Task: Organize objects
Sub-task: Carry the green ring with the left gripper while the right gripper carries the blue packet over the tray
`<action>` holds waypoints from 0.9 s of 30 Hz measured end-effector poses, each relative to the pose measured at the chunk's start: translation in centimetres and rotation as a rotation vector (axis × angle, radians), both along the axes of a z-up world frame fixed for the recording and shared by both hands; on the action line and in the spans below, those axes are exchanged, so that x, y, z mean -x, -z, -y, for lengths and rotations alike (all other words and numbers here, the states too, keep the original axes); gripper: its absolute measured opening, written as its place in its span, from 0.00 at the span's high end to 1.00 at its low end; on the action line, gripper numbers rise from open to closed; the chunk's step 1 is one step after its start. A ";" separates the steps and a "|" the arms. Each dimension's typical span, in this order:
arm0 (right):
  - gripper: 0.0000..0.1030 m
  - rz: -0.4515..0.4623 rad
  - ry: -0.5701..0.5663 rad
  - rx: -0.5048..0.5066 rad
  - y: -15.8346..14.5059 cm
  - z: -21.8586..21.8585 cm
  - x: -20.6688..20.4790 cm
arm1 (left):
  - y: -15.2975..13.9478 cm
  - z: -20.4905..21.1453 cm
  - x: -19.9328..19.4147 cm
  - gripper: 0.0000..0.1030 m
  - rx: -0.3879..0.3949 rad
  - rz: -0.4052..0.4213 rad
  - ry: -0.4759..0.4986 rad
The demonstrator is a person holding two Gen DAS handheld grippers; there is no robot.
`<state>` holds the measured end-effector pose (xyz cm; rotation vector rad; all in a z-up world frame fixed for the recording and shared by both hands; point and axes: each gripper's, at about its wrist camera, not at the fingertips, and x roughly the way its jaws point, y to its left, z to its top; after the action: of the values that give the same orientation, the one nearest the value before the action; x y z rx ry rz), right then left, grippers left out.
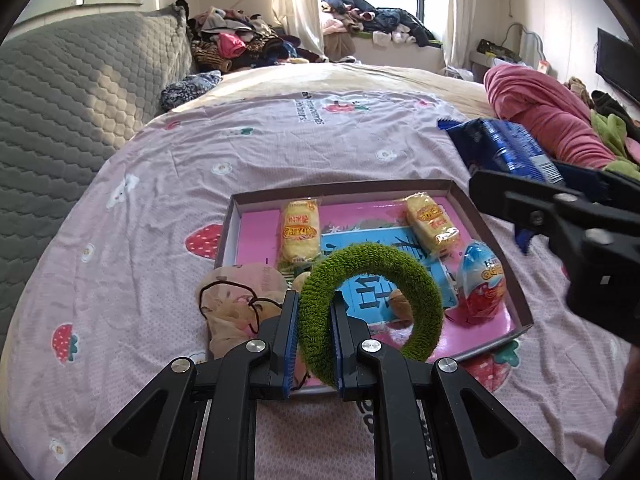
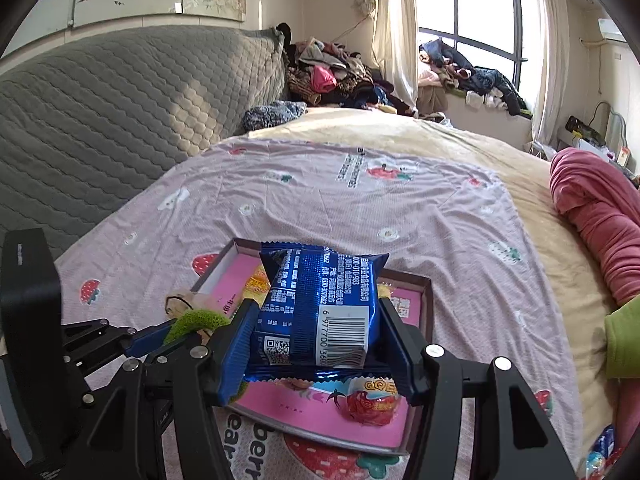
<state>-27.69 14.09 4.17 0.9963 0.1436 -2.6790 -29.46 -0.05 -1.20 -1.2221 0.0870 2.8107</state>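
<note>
Nearest in the left wrist view, the left gripper (image 1: 314, 320) is clamped tight on one side of a green fuzzy ring (image 1: 370, 308), which hangs over the near edge of the shallow cardboard tray (image 1: 496, 236). In the right wrist view, the right gripper (image 2: 316, 336) stands part open with its blue pads pressing both sides of a blue foil snack packet (image 2: 320, 308), held above the tray's near half.

The likely trouble comes from both tools being close together over one small tray. If both loads go down at once, the arms could knock each other, or the packet could land on the Kinder egg (image 1: 482, 284) that lies under it and roll it against the wall. The ring is soft and gripped on one side only, so it may swing and catch the tray wall or fall half outside. The tray sits on a soft pink strawberry bedsheet (image 1: 280, 148), so a push on its rim could tip or slide it.

Inside the tray, from near to far, are the Kinder egg at the right, a small round brownish item seen through the ring and too hidden to name, then two yellow wrapped cakes (image 1: 300, 228) toward the far wall. A beige printed pouch with a dark cord (image 1: 236, 300) lies at the tray's near left corner; whether it is inside or outside cannot be told.
</note>
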 end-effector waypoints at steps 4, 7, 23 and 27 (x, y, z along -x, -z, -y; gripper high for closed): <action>0.42 0.019 0.002 -0.003 1.5 0.1 1.2 | 0.8 0.1 1.0 0.86 0.011 0.001 -0.004; 0.42 0.037 0.005 -0.008 2.7 0.2 2.1 | 1.6 0.4 1.6 0.86 0.004 0.014 -0.009; 0.42 0.189 0.022 -0.101 10.1 1.9 7.7 | 7.2 0.6 2.9 0.86 0.016 0.093 -0.002; 0.42 0.214 0.017 -0.115 11.2 2.4 8.5 | 7.9 0.6 2.9 0.86 0.012 0.098 0.001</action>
<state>-36.14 11.69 -7.05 1.3168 0.2477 -2.5820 -32.31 -0.64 -9.12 -1.3594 0.0988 2.7477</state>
